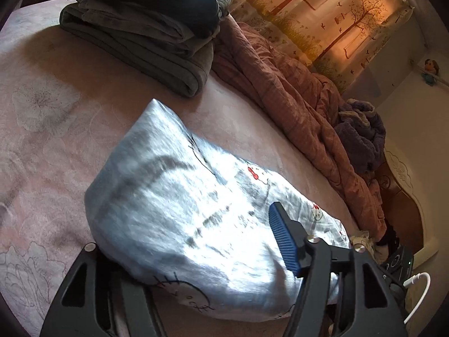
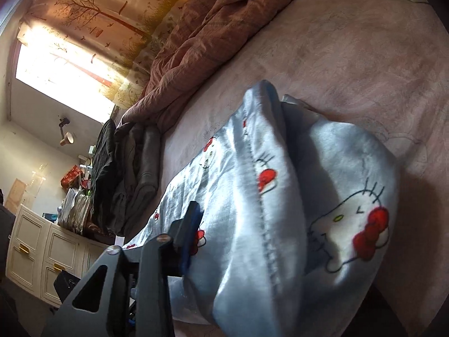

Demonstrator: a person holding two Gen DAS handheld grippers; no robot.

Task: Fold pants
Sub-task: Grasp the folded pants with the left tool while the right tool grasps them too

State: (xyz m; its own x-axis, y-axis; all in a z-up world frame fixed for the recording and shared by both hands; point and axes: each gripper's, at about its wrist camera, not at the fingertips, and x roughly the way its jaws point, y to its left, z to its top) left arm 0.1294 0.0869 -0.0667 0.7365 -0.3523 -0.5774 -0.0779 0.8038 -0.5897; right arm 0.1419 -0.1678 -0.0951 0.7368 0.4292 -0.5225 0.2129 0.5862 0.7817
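Observation:
Light blue fleece pants with a cartoon cat print lie bunched on the pink bed sheet. In the left wrist view the cloth bulges up between the jaws of my left gripper. Its right blue pad shows its ribbed face bare, and the cloth hides the other finger. In the right wrist view the pants stand up in a raised fold. My right gripper is shut on this cloth, with its left blue pad pressed against it and the other finger buried.
A stack of folded grey clothes sits further up the bed. A rumpled reddish quilt runs along the far side, with a purple fleece garment at its end. A white cabinet stands beside the bed.

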